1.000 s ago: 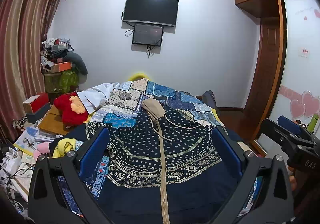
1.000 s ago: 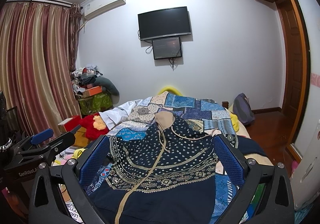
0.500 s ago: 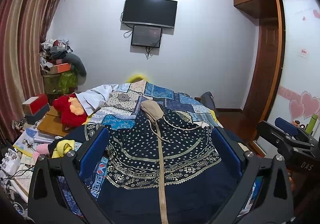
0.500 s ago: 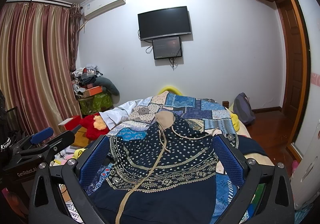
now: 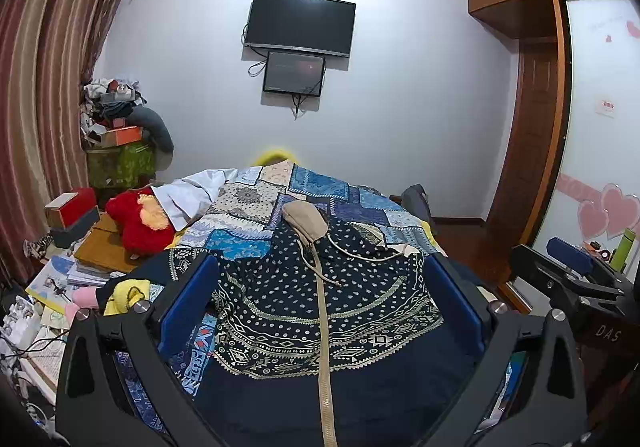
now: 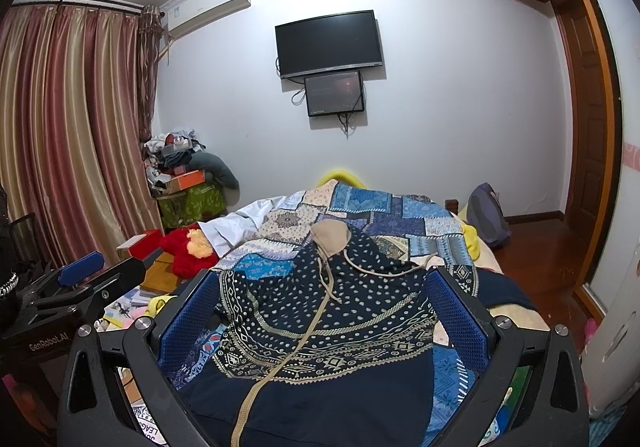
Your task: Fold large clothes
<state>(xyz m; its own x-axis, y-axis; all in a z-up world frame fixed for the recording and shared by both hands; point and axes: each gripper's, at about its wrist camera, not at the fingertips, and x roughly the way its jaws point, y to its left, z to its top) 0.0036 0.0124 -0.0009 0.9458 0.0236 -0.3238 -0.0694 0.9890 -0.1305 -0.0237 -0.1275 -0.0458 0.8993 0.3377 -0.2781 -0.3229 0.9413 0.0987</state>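
Hardly anything has moved over the last second: your left view has drifted slightly, so the television sits a touch lower in it, and your right view is unchanged.

Your left gripper [image 5: 320, 307] is spread wide, its blue pads [image 5: 188, 299] far apart, and it grips nothing. It hangs above the bed without touching the cloth. Your right gripper [image 6: 322, 311] is spread just as wide, blue textured pads [image 6: 456, 311] apart, also empty and off the fabric.

Between both pairs of fingers you see the navy hooded garment [image 5: 320, 303], laid out flat on the patchwork bedspread [image 5: 320, 191] with its front up. Its tan hood [image 5: 306, 221] points to 12 o'clock, toward the wall with the television [image 5: 300, 23]. A tan zipper band [image 5: 324, 347] runs from the hood toward 6 o'clock down the middle, and the drawstring [image 5: 360, 253] loops out toward 2 o'clock. The plain navy lower part reaches under both tools at 6 o'clock.

In your left view the right tool shows at 3 o'clock; in your right view the left tool shows at 9 o'clock. A red plush toy [image 5: 140, 223] lies at 10 o'clock beside the bed, well apart from the garment.
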